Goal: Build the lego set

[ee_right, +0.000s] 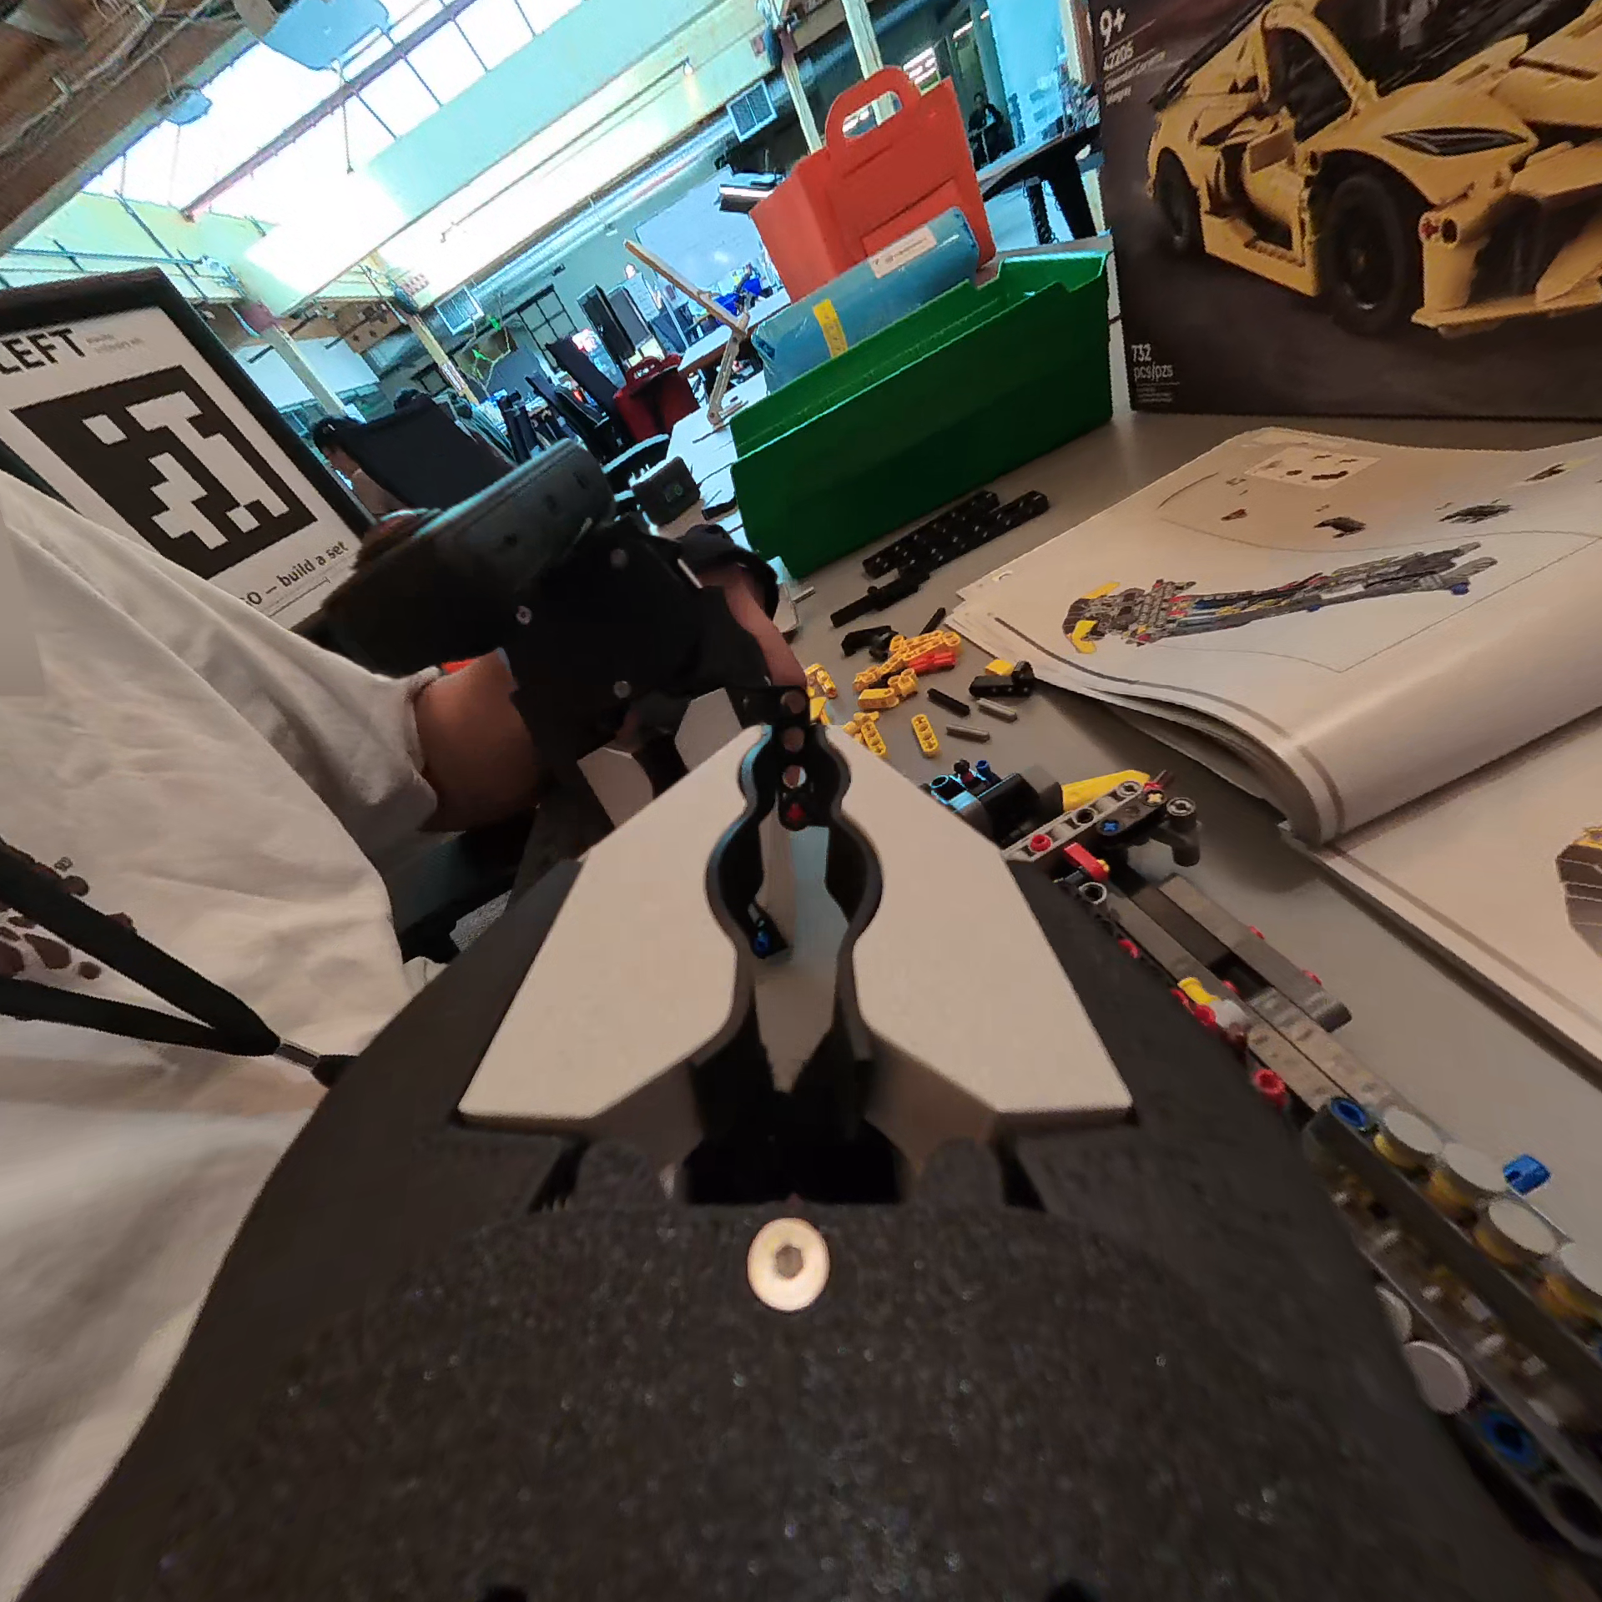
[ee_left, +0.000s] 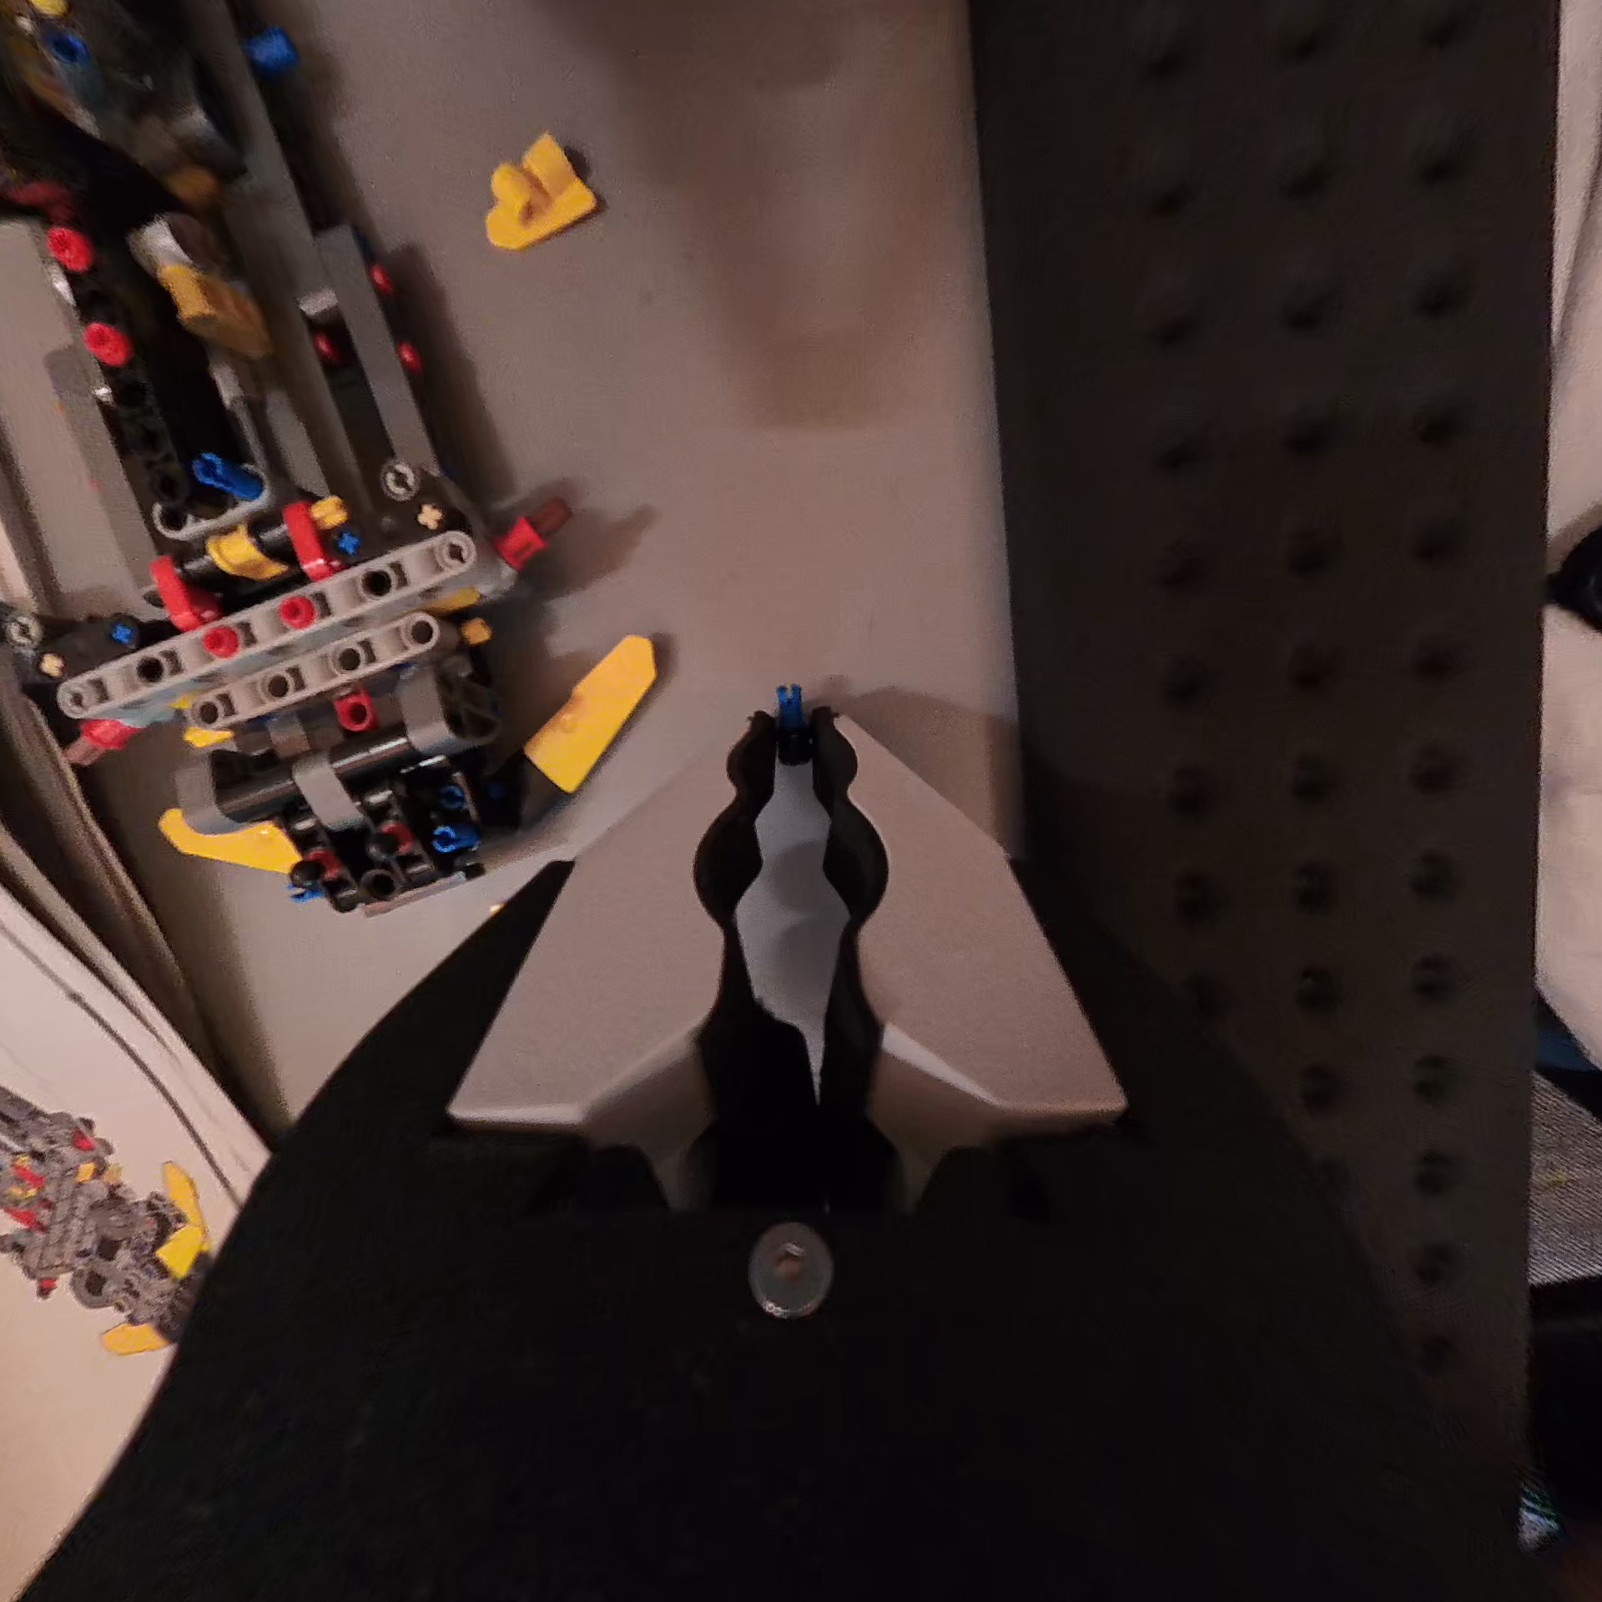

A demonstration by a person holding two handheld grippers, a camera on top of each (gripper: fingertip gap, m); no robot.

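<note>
Lego chassis (ee_left: 286, 667) partly built, left of left tool (ee_left: 791, 724) on surface (ee_left: 737, 364); body panels not yet fitted. Two loose yellow panels (ee_left: 539, 195) beside it. Left tool pinching one blue pin (ee_left: 788, 704). Right tool (ee_right: 793, 763) clamped on one black beam (ee_right: 795, 750); open manual (ee_right: 1300, 624) rightward.

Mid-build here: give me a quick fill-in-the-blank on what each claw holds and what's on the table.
1. The left claw is shut on a small ____ pin.
2. The right claw grips a ____ beam with holes.
3. Behind the loose parts stands a ____ bin.
4. The open instruction booklet lies to the ____ of the loose yellow pieces in the right wrist view.

Missing words: blue; black; green; right
</note>
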